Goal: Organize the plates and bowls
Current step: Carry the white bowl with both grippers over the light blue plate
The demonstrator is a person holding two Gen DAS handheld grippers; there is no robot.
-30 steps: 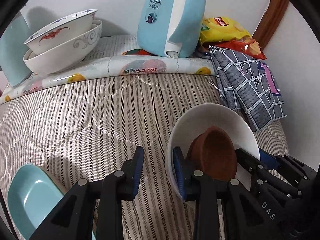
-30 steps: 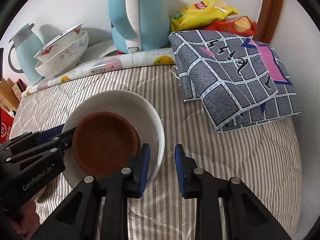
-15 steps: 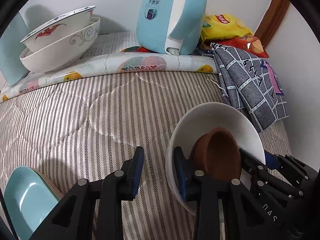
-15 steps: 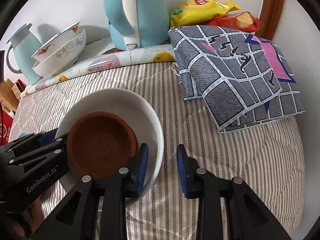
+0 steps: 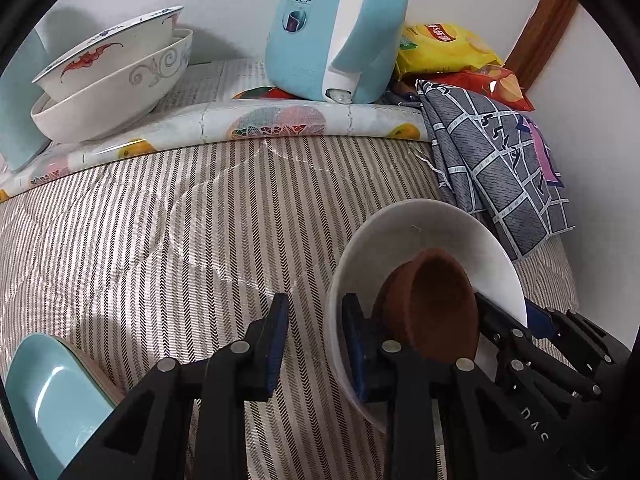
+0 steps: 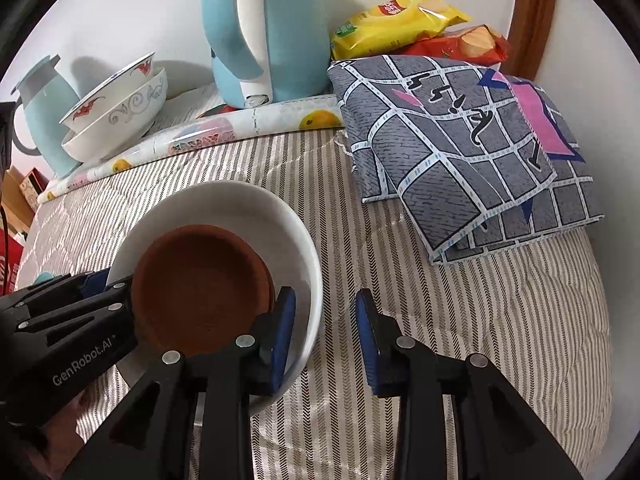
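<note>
We judge the job partly done: two patterned white ceramic bowls (image 5: pixel 112 80) are nested at the back beside the pale blue kettle (image 5: pixel 340 28), and a small brown clay bowl (image 6: pixel 200 288) sits inside the plain white bowl (image 6: pixel 256 208). A pale blue plate (image 5: pixel 48 396) waits at the near edge of the striped quilted cover (image 5: pixel 160 232). The left hand-held gripper (image 5: pixel 314 344) straddles the white bowl's rim, closing, pads not yet pressing. The right hand-held gripper (image 6: pixel 326 336) straddles the opposite rim, unclenched.
</note>
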